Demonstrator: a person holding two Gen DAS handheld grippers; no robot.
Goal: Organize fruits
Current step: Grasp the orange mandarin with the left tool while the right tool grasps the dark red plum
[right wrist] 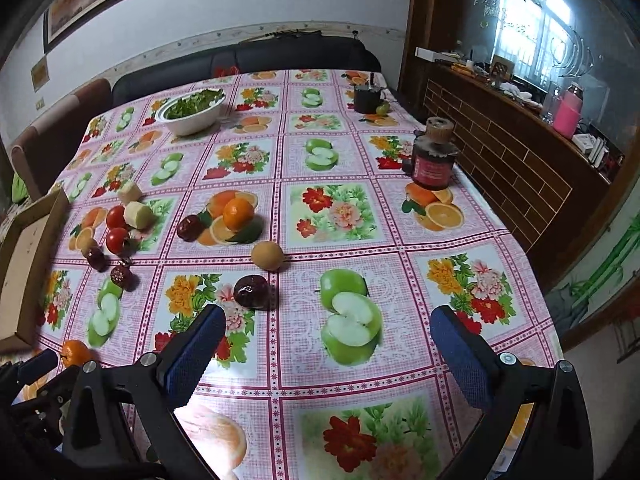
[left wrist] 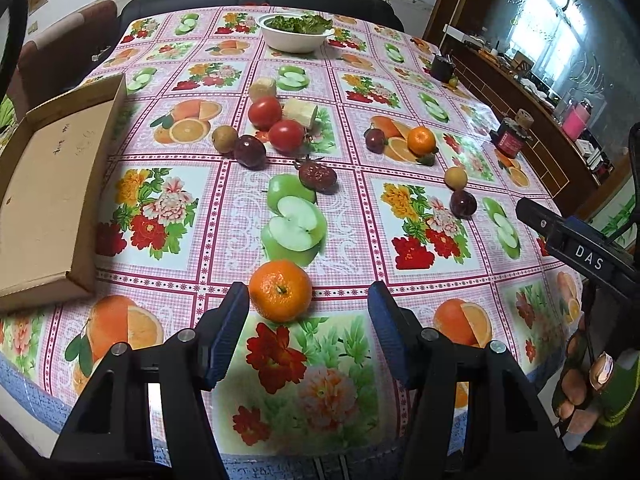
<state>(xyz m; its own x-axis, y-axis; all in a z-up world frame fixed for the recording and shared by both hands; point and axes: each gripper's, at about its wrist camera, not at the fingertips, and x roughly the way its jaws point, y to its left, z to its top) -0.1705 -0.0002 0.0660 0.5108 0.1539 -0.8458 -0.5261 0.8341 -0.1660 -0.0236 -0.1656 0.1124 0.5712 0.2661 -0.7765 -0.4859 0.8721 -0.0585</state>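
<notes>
The near orange (left wrist: pixel 280 290) sits on the worktop (left wrist: pixel 400 184) straight ahead of the left tongs (left wrist: pixel 306 304), closer to their left finger than the right, and being round it shows no long axis. Those tongs stand apart and empty; so do the right tongs (right wrist: pixel 326 330), which hover well off to the right, nearer a dark plum (right wrist: pixel 251 291). The cardboard box (left wrist: pixel 52 184) lies left, its far end cut off by the frame.

glossy tablecloth (left wrist: pixel 360 208), matt cardboard box (left wrist: pixel 48 200)
</notes>
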